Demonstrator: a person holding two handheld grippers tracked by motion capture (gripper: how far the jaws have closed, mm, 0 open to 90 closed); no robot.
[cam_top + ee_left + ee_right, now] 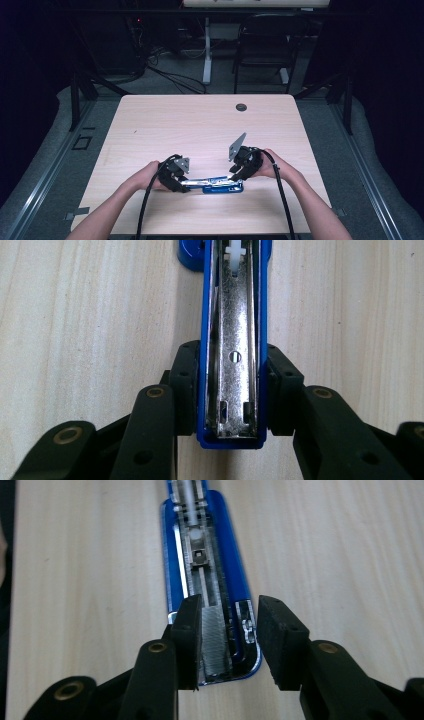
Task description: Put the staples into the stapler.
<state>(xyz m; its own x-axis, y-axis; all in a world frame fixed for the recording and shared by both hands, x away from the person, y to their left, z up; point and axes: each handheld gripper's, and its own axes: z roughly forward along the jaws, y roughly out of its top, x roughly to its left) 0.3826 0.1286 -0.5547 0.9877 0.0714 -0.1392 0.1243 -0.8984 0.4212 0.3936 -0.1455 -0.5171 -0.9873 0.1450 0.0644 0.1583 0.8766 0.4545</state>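
Observation:
A blue stapler [216,186] lies swung open and flat near the table's front edge, its metal staple channel facing up. My left gripper [181,183] holds its left end. In the left gripper view both pads press the blue sides of the stapler's arm [232,335], so my left gripper [232,354] is shut on it. My right gripper [239,176] hangs over the right end. In the right gripper view its jaws stand apart astride the rounded end of the stapler [205,555]. The right pad is clear of the blue edge, so my right gripper [230,605] is open.
The pale wooden table [200,125] has a round cable hole [241,107] near its far edge. A black chair [267,40] and a desk leg stand behind the table. A black cable trails from each gripper over the front edge.

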